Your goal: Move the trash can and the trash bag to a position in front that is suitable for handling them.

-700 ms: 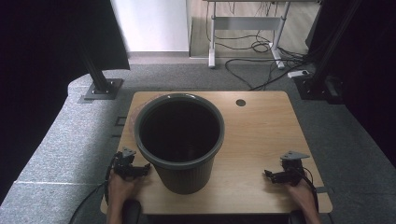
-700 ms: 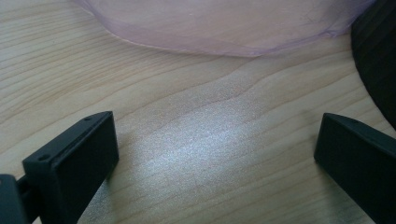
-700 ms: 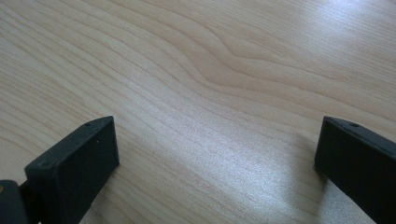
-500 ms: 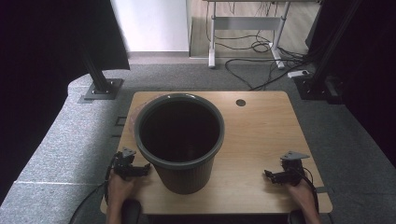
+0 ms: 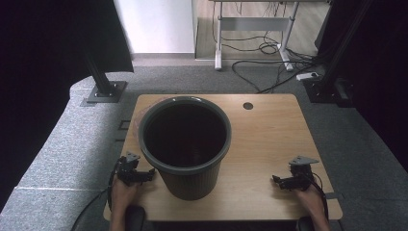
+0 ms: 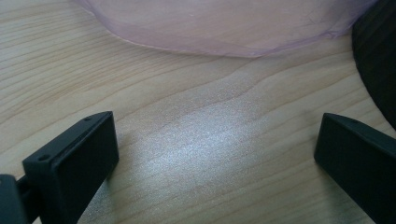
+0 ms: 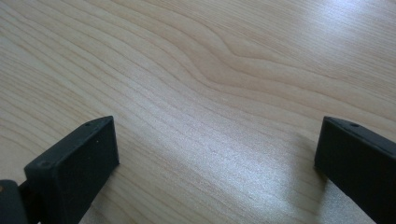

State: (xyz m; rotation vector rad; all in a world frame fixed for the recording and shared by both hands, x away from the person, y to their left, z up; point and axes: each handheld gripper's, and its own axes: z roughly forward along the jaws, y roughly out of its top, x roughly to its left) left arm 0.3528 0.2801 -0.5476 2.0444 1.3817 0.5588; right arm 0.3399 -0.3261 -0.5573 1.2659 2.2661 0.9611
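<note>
A dark grey waste bin (image 5: 185, 144) stands upright on the wooden table (image 5: 269, 139), left of its middle. My left gripper (image 5: 137, 174) rests on the table just left of the bin's base, its jaws wide open over bare wood (image 6: 215, 154). A thin, pale purple plastic sheet (image 6: 224, 23) lies flat on the table ahead of it, and the bin's dark wall (image 6: 378, 60) shows at the right edge. My right gripper (image 5: 285, 182) sits near the table's front right corner, open (image 7: 215, 158), with nothing between its jaws.
A round cable hole (image 5: 248, 105) sits near the table's far edge. Grey carpet (image 5: 72, 139) surrounds the table. A black stand base (image 5: 103, 91) is at the far left, and cables (image 5: 269, 48) lie under a desk at the back.
</note>
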